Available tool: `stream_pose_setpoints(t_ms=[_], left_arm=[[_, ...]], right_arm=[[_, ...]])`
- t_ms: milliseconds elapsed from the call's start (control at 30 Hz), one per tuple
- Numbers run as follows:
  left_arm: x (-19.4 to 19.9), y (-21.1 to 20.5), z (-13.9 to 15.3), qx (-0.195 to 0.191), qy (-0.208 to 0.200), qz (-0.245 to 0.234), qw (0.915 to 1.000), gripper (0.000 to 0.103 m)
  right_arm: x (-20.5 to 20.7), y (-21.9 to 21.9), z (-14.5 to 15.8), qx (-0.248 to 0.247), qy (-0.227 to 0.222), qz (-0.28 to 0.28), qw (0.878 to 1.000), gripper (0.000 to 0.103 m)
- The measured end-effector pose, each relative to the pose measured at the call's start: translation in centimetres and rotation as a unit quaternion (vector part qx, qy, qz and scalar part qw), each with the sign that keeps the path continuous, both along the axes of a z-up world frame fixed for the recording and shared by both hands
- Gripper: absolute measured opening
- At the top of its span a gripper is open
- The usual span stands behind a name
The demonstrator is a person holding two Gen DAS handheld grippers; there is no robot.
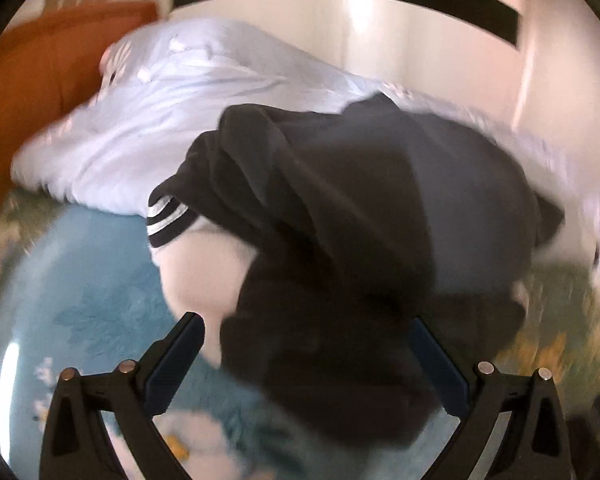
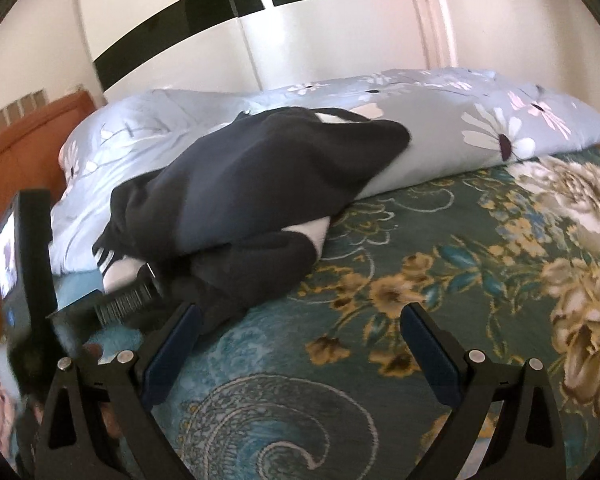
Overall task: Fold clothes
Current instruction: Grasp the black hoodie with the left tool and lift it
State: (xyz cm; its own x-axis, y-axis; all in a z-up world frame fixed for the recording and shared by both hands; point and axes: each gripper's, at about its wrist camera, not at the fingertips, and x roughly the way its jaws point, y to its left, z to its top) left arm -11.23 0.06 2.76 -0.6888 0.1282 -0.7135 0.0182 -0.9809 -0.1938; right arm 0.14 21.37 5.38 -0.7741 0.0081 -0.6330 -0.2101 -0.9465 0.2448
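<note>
Left wrist view, blurred: your left gripper [image 1: 306, 344] angles down at the bed, jaws spread wide, released; a fold of the crumpled dark navy garment with white-striped cuff [image 1: 340, 208] lies between the fingers, not pinched. Garment heaps on the teal floral bedspread [image 1: 100, 280], its far side up against the pale blue daisy-print duvet [image 1: 188, 92]; orange-brown wooden headboard [image 1: 28, 72] far left. Right wrist view: your right gripper [image 2: 300, 328] hovers low over bare bedspread, jaws wide apart, holding nothing, garment just left of its left finger [image 2: 176, 340]. Left gripper body enters from the left edge, touching the garment's near edge
</note>
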Motion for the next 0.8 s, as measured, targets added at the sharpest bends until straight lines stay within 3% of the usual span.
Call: stream_pose_setpoints(t_ms=[67,133,233,300,333,400,467,567,667,800], left_arm=[[-1.0,-1.4,-0.1,0.067,-0.009,0.019,0.9976,0.096],[-1.8,-2.6,-0.3,0.135,-0.016,0.037,0.99,0.093],[-3.0,-2.7,-0.7,0.177,-0.05,0.038,0.9822,0.068],[-3.1,-2.4,-0.9,0.218,-0.071,0.035,0.9727,0.047],[-3.0,-2.2,-0.8,0.226,-0.074,0.036,0.9707,0.044],[-2.5,-1.9,-0.4,0.236,-0.076,0.037,0.968,0.021],[-1.6,-1.3,0.9,0.208,-0.059,0.04,0.9755,0.012],[1.1,-1.1,3.6,0.2,-0.008,0.029,0.9793,0.008],[4.7,-1.6,7.5,0.216,0.05,0.002,0.9751,0.008],[9.2,-5.2,9.9,0.227,0.089,-0.005,0.9697,0.008]], right_arm=[[0.2,0.3,0.2,-0.009,0.002,-0.005,1.0,0.1],[0.2,0.2,0.3,-0.012,0.002,-0.002,1.0,0.1],[0.2,0.1,0.2,-0.016,-0.001,0.004,1.0,0.1],[0.3,0.1,0.3,-0.022,-0.001,0.007,1.0,0.1],[0.4,0.1,0.3,-0.025,0.0,0.006,1.0,0.1],[0.4,0.3,0.3,-0.029,0.001,0.004,1.0,0.1],[0.5,0.3,0.4,-0.033,0.003,0.004,0.999,0.1],[0.6,0.5,0.6,-0.039,0.008,0.005,0.999,0.1],[1.0,1.0,1.3,-0.05,0.021,-0.002,0.999,0.1],[2.4,2.1,2.9,-0.068,0.059,-0.022,0.996,0.1]])
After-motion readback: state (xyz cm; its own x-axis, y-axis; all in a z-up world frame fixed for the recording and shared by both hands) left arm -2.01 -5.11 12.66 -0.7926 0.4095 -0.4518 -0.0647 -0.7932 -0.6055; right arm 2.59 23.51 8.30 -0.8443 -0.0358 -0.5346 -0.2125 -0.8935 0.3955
